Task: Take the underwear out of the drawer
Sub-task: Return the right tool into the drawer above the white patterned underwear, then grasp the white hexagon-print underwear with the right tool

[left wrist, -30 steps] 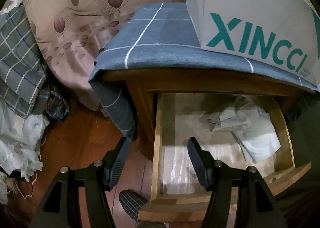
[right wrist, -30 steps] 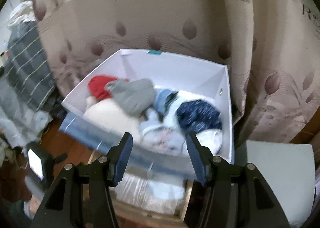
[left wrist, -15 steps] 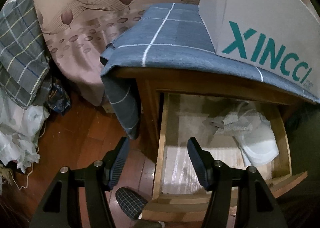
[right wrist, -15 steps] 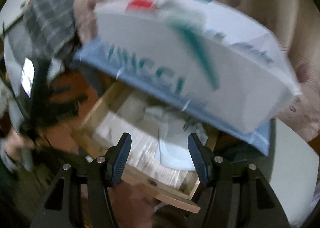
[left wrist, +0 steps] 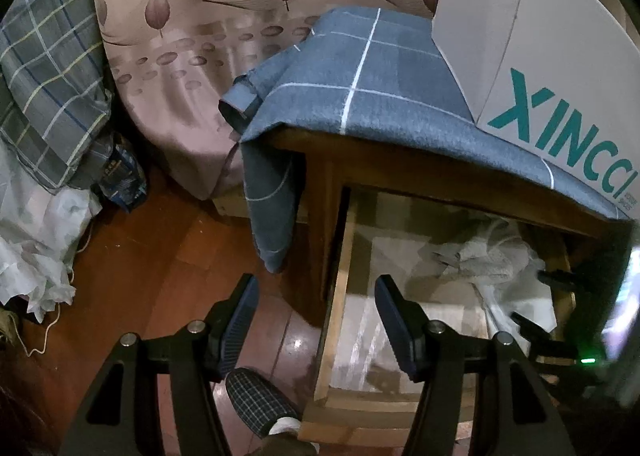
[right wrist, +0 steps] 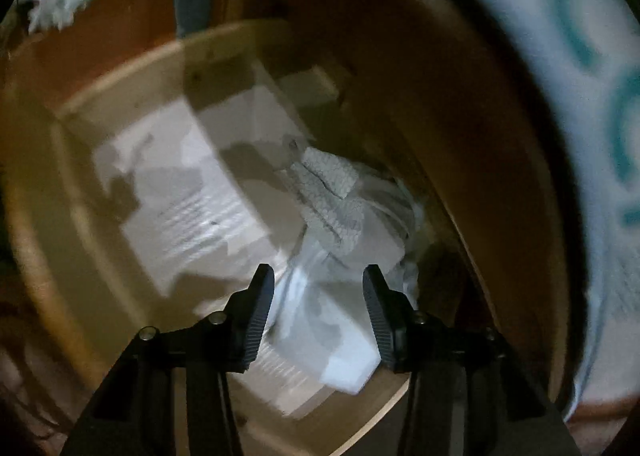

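Lying bunched in the far right corner of the open drawer (left wrist: 340, 296), the pale underwear (right wrist: 340, 199) is untouched. Your right gripper (right wrist: 318, 310) hangs just above the drawer with its fingers (right wrist: 260, 312) spread wide, holding nothing, pale cloth showing between them. Your left gripper (left wrist: 316, 320) sits over the drawer's left wall, fingers also apart and empty. Above the drawer, a white box (left wrist: 540, 67) rests on a blue checked cloth (left wrist: 360, 87).

Home bedroom: leaf-print curtain (left wrist: 224, 55), wooden nightstand (left wrist: 320, 183) under blue checked cloth (left wrist: 360, 87), plaid bedding (left wrist: 48, 87), wood floor (left wrist: 160, 256).
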### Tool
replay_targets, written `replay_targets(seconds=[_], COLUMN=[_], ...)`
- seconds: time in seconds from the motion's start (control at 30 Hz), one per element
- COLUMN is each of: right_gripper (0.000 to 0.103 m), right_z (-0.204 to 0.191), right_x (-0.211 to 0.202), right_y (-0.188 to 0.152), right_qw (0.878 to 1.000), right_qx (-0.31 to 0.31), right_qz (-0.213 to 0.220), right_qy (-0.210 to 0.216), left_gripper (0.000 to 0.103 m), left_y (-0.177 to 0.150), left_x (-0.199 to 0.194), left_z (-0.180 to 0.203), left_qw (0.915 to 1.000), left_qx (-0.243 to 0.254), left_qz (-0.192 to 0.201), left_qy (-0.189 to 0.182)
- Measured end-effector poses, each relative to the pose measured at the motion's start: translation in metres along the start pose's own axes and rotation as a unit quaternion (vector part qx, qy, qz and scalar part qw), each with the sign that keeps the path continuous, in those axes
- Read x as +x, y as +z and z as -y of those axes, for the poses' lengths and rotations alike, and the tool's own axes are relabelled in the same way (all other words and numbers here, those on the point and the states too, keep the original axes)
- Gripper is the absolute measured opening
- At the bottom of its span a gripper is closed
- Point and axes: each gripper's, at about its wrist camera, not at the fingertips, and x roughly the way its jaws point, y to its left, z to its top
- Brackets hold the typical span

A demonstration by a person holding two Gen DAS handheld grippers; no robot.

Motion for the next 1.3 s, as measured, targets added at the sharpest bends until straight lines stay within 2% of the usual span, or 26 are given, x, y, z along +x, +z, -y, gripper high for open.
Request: replay_targets(seconds=[0.23,0.57,0.6,0.67,0.77,0.9,1.0,1.13,1.2,1.3], right_gripper=[0.042,0.041,0.038,0.021,0.012,0.008,0.007,0.006,0.007,0.012], right_z=[-0.015,0.000,0.002,0.006,0.016,0.027,0.032,0.030,0.027,0.027], right_x=[0.040,0.074,0.076,0.080,0.081,0.075,0.066,0.053,0.048,0.050], right_y=[0.013,0.024,0.024,0.024,0.024,0.020,0.016,0.009,0.007,0.004], right_qw=[0.998,0.999,0.999,0.999,1.000,0.996,0.988,0.972,0.970,0.971], right_qx=[-0.054,-0.031,-0.028,-0.019,0.009,0.051,0.077,0.089,0.083,0.078], right_qz=[-0.007,-0.012,-0.011,-0.016,-0.023,-0.032,-0.034,-0.040,-0.043,-0.044], right_qy=[-0.043,-0.043,-0.042,-0.034,-0.005,0.073,0.127,0.216,0.226,0.223], left_gripper=[0.062,0.062,0.062,0.062,0.062,0.062,0.062,0.062,0.062,0.062], left_y=[-0.002,-0.002,-0.002,-0.003,-0.004,-0.003,-0.003,-0.002,-0.002,-0.002], left_x=[0.003,0.009,0.010,0.011,0.011,0.010,0.012,0.012,0.012,0.011], left_z=[0.005,0.008,0.009,0.010,0.011,0.011,0.010,0.009,0.009,0.009], left_qw=[0.9999,0.9997,0.9996,0.9996,0.9995,0.9996,0.9995,0.9995,0.9995,0.9995], left_qx=[0.011,0.016,0.018,0.019,0.023,0.023,0.021,0.020,0.019,0.019], left_qz=[-0.004,-0.018,-0.020,-0.021,-0.020,-0.018,-0.023,-0.023,-0.026,-0.025], left_qy=[0.000,-0.007,-0.006,-0.005,-0.005,-0.003,-0.004,-0.004,-0.006,-0.007])
